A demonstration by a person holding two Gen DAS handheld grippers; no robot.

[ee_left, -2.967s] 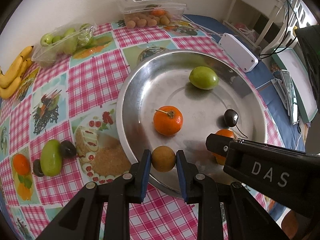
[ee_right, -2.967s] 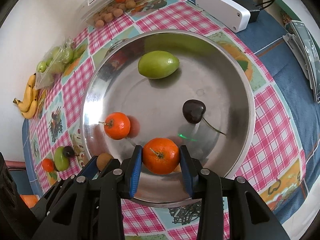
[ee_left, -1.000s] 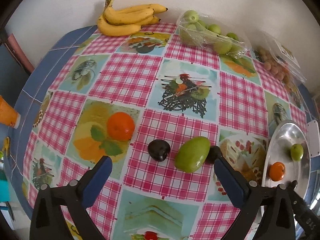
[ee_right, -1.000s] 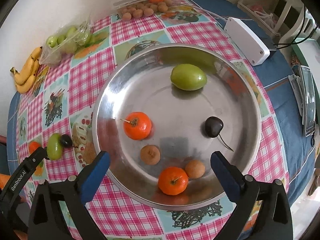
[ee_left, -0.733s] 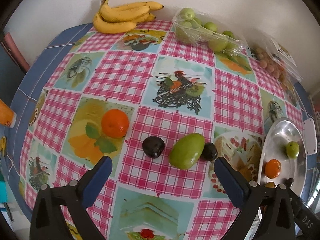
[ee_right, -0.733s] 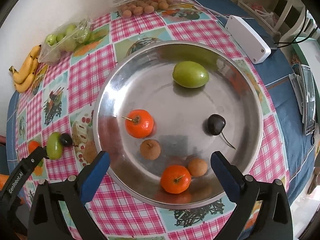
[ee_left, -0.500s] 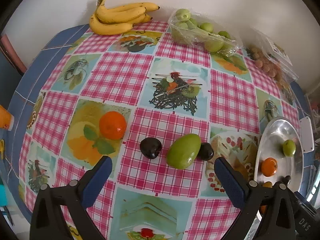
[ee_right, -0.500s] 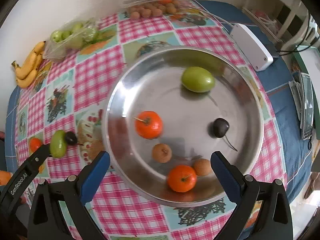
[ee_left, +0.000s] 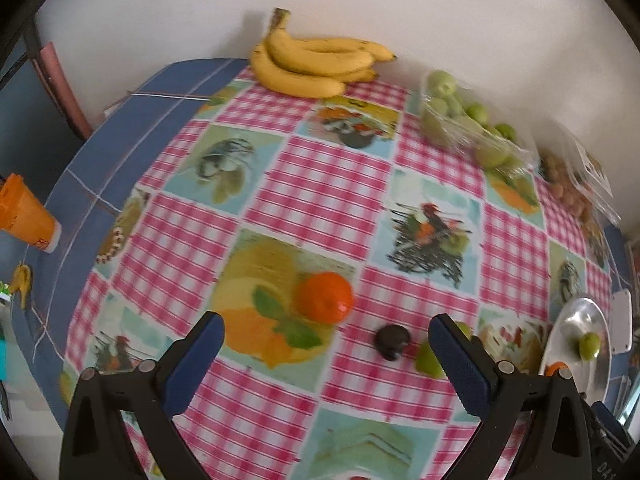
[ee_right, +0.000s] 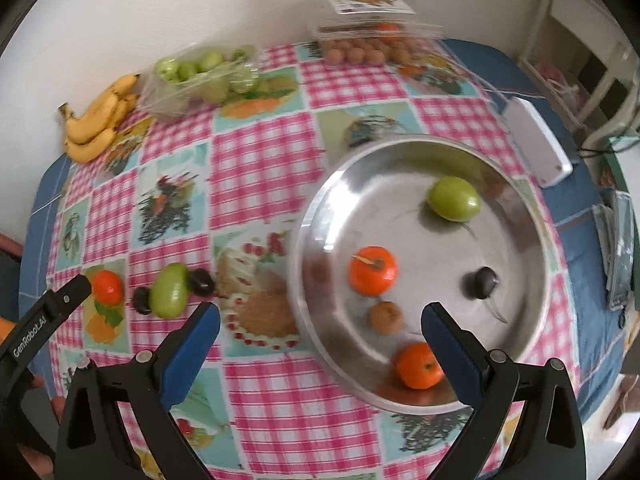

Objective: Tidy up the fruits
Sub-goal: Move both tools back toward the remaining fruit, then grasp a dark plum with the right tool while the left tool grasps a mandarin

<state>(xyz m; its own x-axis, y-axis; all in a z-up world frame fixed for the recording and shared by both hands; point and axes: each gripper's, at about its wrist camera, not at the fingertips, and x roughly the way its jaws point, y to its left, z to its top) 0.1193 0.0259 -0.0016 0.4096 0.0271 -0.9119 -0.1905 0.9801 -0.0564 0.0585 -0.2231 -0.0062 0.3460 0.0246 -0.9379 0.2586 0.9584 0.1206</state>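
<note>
My grippers, left [ee_left: 326,354] and right [ee_right: 320,344], gape empty over the checked tablecloth [ee_right: 256,168]; the steel plate [ee_right: 320,208] near the tabletop's right edge holds two oranges [ee_right: 373,270], against a white wall [ee_left: 360,0].

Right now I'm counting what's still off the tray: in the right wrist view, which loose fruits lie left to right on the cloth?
Orange → dark cherry → green fruit → second dark cherry.

Surfaces: shiny metal, printed tablecloth, clear and matt plastic.
Tray [ee_right: 320,216] is polished metal, mirror-glossy, reflecting fruit. Tablecloth [ee_left: 320,184] is smooth, printed pink check, slight sheen. Bag of green fruit [ee_right: 192,80] is thin clear crinkled film; clamshell box [ee_right: 360,20] clear rigid plastic. Gripper fingers [ee_right: 192,344] are matt black plastic with blue pads.
</note>
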